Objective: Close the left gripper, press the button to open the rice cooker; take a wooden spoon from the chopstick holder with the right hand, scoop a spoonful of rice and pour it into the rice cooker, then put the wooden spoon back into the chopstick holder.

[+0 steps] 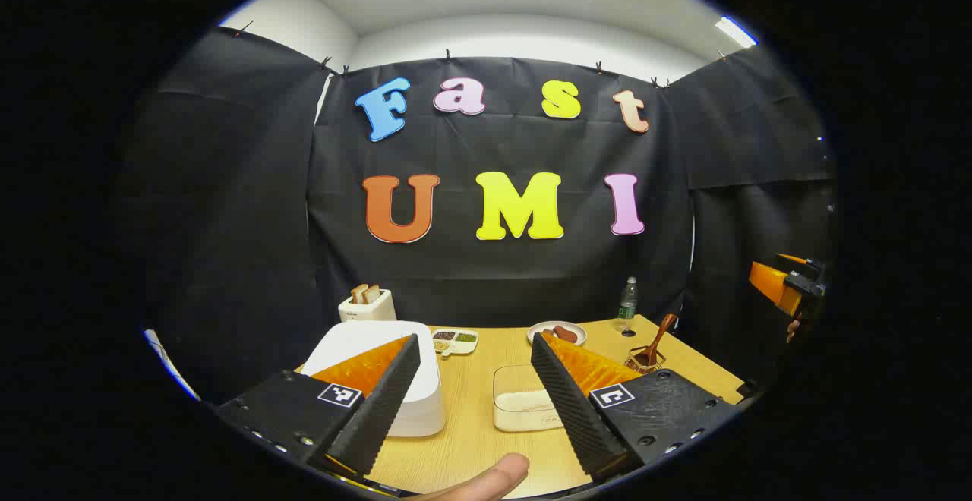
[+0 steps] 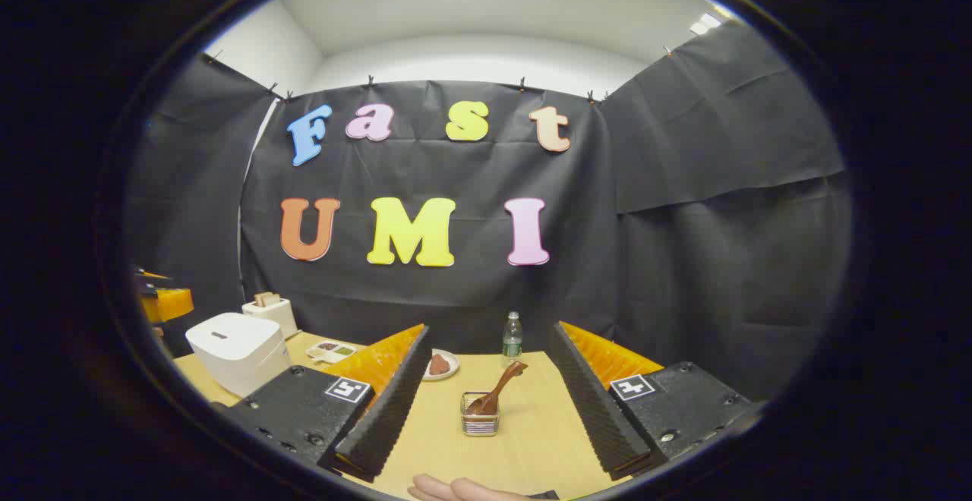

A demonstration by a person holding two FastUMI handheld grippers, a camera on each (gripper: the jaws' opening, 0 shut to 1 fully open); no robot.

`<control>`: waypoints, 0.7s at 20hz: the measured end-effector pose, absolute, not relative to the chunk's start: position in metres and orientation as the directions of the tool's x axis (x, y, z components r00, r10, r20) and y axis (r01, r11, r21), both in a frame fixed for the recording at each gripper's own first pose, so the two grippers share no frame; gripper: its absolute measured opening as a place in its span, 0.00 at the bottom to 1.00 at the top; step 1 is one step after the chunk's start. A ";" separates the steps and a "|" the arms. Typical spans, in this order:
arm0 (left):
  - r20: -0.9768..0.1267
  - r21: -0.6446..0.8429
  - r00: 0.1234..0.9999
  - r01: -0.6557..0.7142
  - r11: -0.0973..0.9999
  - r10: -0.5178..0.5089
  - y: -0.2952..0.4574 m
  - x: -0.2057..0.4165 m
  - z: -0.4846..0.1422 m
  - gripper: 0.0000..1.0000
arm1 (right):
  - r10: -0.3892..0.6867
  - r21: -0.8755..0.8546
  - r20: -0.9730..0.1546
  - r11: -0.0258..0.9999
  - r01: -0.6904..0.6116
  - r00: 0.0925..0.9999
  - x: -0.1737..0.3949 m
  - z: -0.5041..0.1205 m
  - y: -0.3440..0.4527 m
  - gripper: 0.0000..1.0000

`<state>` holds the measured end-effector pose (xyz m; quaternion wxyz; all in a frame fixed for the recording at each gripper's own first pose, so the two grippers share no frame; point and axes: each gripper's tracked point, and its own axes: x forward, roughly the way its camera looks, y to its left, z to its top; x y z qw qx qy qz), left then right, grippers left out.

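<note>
Left gripper (image 1: 474, 395) spread wide above the near edge of the wooden table (image 1: 471, 440), grasping nothing — white rice cooker (image 1: 380, 376) with lid down just behind its left finger, clear rice container (image 1: 524, 408) between the fingers nearer the right one. Farther back: a divided condiment dish (image 1: 455, 341), a plate of sausages (image 1: 557, 332), a water bottle (image 1: 626, 305), a toaster with bread (image 1: 367, 304) against the booth cloth. Wooden spoon (image 1: 659, 338) leaning in the chopstick holder (image 1: 645, 359) at the table's right side. A fingertip (image 1: 486, 478) at the bottom edge.

Right gripper (image 2: 493, 410) likewise released, fingers well apart and empty — the chopstick holder (image 2: 480, 414) centred between them on the table, the spoon (image 2: 497, 391) tilted up to the right inside it. Rice cooker (image 2: 239, 349) far left in the right gripper view, shut.
</note>
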<state>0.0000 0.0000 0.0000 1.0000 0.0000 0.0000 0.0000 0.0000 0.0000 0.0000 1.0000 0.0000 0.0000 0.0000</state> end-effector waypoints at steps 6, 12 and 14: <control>0.019 -0.006 0.999 -0.036 0.999 0.036 0.012 -0.002 0.000 0.94 | 0.045 0.016 -0.014 0.999 -0.045 0.999 -0.006 -0.003 0.007 0.99; 0.009 -0.034 0.999 -0.052 0.998 0.053 0.024 -0.006 -0.002 0.94 | 0.041 0.003 0.002 0.999 -0.041 0.999 -0.011 0.001 0.006 0.99; 0.002 -0.035 0.999 -0.054 0.998 0.054 0.028 -0.006 -0.003 0.94 | 0.042 0.003 0.005 0.999 -0.042 0.999 -0.010 0.000 0.007 0.99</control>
